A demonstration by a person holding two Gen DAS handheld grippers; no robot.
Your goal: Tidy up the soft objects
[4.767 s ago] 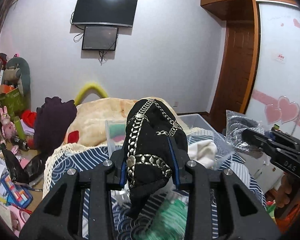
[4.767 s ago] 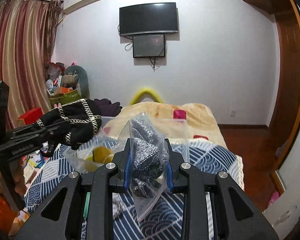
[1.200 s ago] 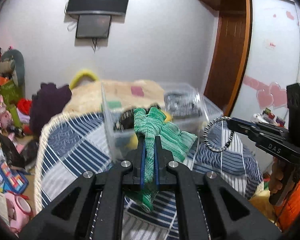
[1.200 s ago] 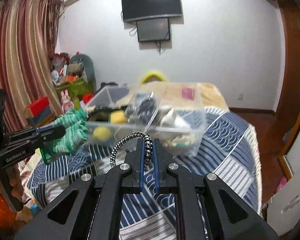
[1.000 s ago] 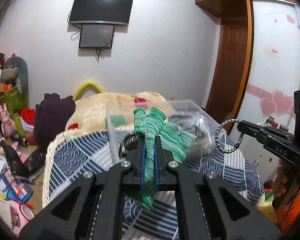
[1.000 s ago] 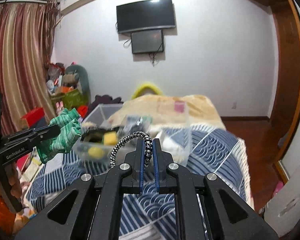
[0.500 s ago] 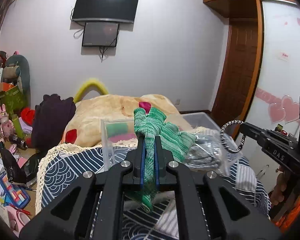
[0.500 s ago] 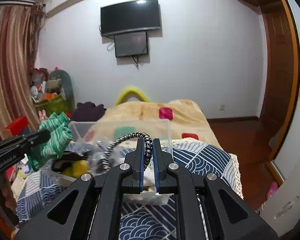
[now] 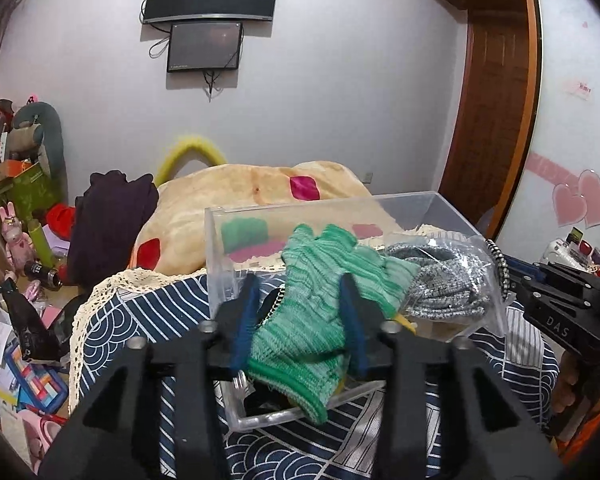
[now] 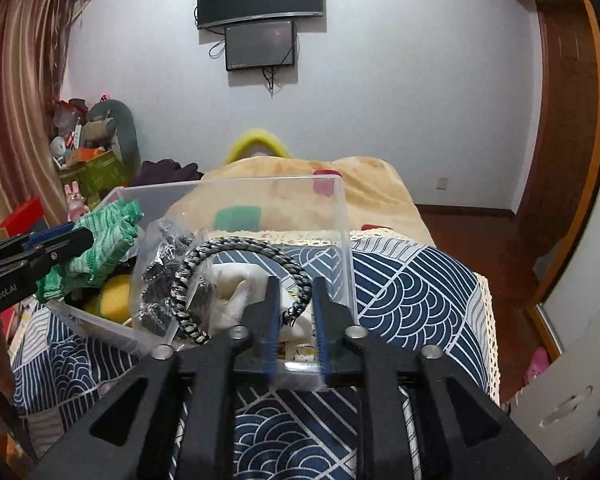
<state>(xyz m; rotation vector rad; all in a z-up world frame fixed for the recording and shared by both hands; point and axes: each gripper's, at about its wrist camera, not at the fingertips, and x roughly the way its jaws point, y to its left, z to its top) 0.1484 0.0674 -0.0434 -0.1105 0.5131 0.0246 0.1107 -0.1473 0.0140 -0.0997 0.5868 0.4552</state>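
Left wrist view shows that my left tongs (image 9: pixel 300 320), which pinched the green knitted glove (image 9: pixel 320 300) tight half a second ago, have now spread apart, so the glove lies loose between them, over the near rim of the clear plastic bin (image 9: pixel 220 248). Right wrist view shows the same for my right tongs (image 10: pixel 294 312): they were clenched on the braided black-and-white loop (image 10: pixel 236 268) and are now released, with the loop resting between them above the bin. I judge both things are being dropped in, so this step is nearly done. The glove is ribbed and limp, the loop is stiff and round. Inside the bin lie a grey knit in a crinkled clear bag (image 9: pixel 440 284) and something yellow (image 10: pixel 112 296).
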